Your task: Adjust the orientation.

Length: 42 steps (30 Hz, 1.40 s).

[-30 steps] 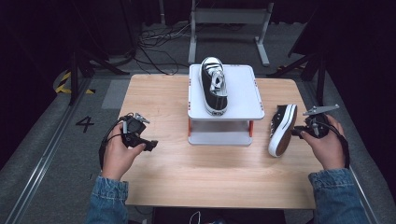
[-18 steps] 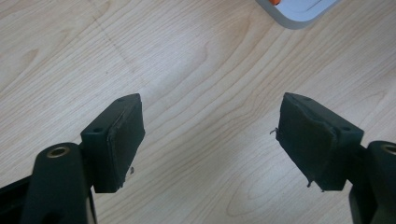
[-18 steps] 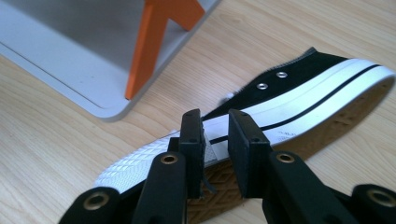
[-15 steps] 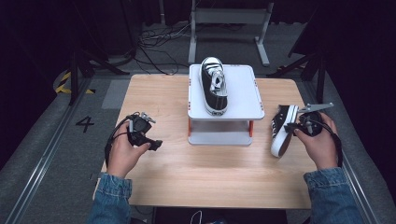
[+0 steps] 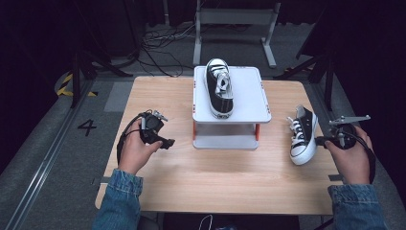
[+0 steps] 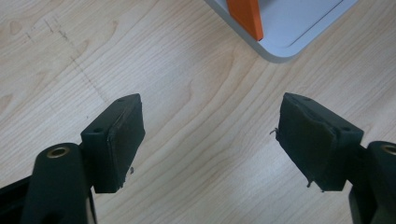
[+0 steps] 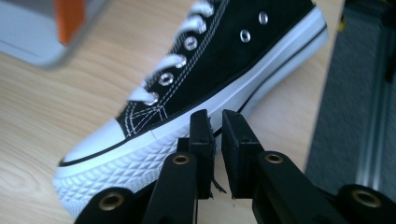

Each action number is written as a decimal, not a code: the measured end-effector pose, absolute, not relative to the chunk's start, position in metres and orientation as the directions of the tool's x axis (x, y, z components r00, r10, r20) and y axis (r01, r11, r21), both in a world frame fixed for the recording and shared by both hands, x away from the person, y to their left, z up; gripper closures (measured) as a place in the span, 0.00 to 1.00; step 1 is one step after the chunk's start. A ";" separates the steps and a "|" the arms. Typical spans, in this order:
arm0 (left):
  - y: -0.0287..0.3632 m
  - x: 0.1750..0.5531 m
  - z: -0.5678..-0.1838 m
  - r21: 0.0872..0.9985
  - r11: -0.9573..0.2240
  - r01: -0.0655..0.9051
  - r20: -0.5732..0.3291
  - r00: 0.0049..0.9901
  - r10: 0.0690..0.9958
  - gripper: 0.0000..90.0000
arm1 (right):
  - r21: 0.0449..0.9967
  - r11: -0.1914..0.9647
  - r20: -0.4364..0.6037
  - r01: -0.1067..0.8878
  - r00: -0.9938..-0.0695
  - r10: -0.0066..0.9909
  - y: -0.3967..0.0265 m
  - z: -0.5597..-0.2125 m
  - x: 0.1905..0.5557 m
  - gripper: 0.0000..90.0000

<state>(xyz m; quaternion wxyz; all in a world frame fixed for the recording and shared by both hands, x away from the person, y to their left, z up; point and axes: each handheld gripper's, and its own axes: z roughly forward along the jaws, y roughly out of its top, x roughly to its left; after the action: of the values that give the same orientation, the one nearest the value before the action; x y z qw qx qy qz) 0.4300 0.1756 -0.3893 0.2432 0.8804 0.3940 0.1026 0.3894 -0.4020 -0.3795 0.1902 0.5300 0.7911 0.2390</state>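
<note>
Sneaker (image 5: 302, 135) stands near table edge (image 5: 320, 143), beside right gripper (image 5: 321, 141).

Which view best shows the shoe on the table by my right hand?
Right gripper view: the shoe is close, laces and sole sharp. The high view shows the whole shoe, small, beside the shelf.

shoe (image 5: 303, 135): black canvas, white laces and sole | being kept upright on its sole | lying at table's right edge, toe toward person
</note>
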 end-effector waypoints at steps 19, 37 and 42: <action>0.178 0.428 -0.388 0.521 -0.557 0.647 -0.024 0.663 0.748 0.26 | 0.526 0.336 -0.055 0.781 -0.363 0.930 -0.421 -0.388 0.399 0.63; 0.214 0.404 -0.392 0.506 -0.504 0.700 -0.028 0.597 0.802 0.27 | 0.395 0.255 -0.071 0.883 -0.247 0.966 -0.391 -0.406 0.493 0.31; 0.215 0.404 -0.393 0.506 -0.498 0.704 -0.033 0.593 0.804 0.27 | 0.310 0.240 -0.024 0.920 -0.245 0.969 -0.393 -0.427 0.505 0.47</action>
<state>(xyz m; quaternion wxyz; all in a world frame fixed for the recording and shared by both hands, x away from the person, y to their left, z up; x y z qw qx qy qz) 0.4042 0.2146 -0.3928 0.2415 0.8592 0.4389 0.1039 0.5054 -0.3928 -0.4272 0.1060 0.6052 0.7803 0.1165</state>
